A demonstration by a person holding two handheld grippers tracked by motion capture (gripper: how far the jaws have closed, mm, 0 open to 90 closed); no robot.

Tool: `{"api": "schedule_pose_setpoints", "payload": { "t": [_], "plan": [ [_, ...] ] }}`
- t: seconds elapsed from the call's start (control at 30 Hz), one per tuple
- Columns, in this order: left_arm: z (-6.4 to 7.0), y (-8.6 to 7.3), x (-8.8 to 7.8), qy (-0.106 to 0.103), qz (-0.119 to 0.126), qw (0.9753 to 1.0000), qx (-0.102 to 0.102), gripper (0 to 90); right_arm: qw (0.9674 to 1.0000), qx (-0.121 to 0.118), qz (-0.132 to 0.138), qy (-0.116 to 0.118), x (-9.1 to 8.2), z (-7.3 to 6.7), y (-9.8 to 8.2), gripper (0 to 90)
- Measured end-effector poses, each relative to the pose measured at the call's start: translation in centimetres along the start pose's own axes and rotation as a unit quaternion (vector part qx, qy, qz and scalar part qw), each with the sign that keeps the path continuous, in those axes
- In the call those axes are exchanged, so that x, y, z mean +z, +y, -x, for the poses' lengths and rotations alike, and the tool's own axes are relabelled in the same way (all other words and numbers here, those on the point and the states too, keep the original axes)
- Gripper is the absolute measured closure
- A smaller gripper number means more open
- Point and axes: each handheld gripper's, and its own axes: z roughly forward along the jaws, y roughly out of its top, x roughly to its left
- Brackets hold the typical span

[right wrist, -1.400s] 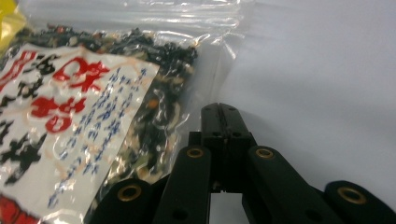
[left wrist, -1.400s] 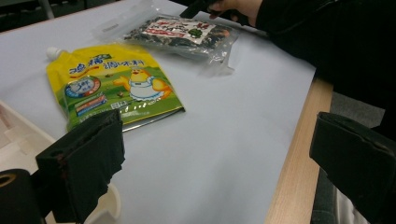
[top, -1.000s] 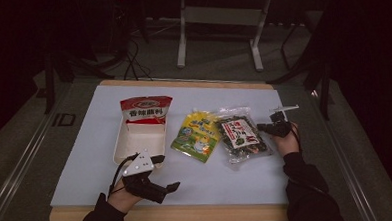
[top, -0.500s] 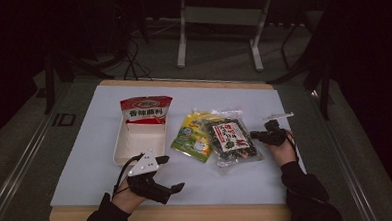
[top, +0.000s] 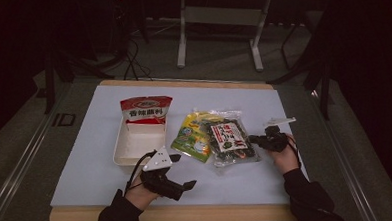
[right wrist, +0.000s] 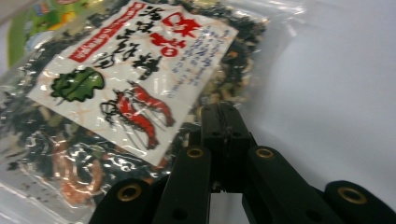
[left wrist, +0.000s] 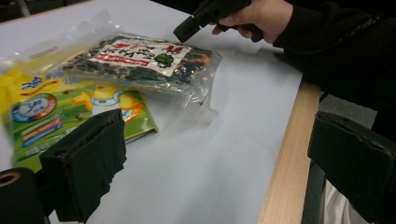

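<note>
The clear seaweed packet point(top: 229, 141) lies flat on the white table cover point(top: 284, 106), its left edge overlapping the yellow-green snack packet point(top: 194, 135). The right gripper point(top: 253, 139) sits at the clear packet's right edge, jaws clenched together; whether they pinch any film cannot be told from above. The right gripper view brings what the high view misses: the label point(right wrist: 135, 70) with red lettering, a green leaf and red shrimp, dark dried bits under the plastic, and the two black jaws pressed tight with their tip right at the packet's edge. The left gripper view takes the low side angle: the seaweed packet point(left wrist: 144, 60) resting partly atop the snack packet point(left wrist: 70, 112), the right gripper point(left wrist: 184, 32) hanging over its far corner, a hand wrapped round it. The left gripper point(top: 184, 171) lies near the front wooden edge, jaws released and wide apart, nothing between them. Further left, a white tray point(top: 135, 145) holds a red-and-white bag point(top: 146, 110) propped against its far end.
</note>
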Motion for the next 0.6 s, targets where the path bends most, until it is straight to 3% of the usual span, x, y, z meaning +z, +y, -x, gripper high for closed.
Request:
{"api": "schedule_pose_setpoints", "payload": {
  "t": [0.3, 0.47, 0.6],
  "plan": [
    [-0.3, 0.2, 1.1, 0.0, 0.009, 0.9999, -0.014, 5.8, 0.9996, 0.014, -0.007, -0.023, -0.8, 1.2, -1.2, 90.0],
    [-0.4, 0.4, 1.6, 0.006, -0.003, 0.9997, -0.022, 5.8, 0.9996, 0.016, -0.02, -0.013, -0.3, 0.6, -2.3, 90.0],
    [-0.4, 0.6, 2.2, -0.007, -0.011, 0.9996, -0.026, 6.1, 0.9995, 0.009, -0.028, -0.01, 0.1, -0.2, -2.8, 90.0]
  ]
}}
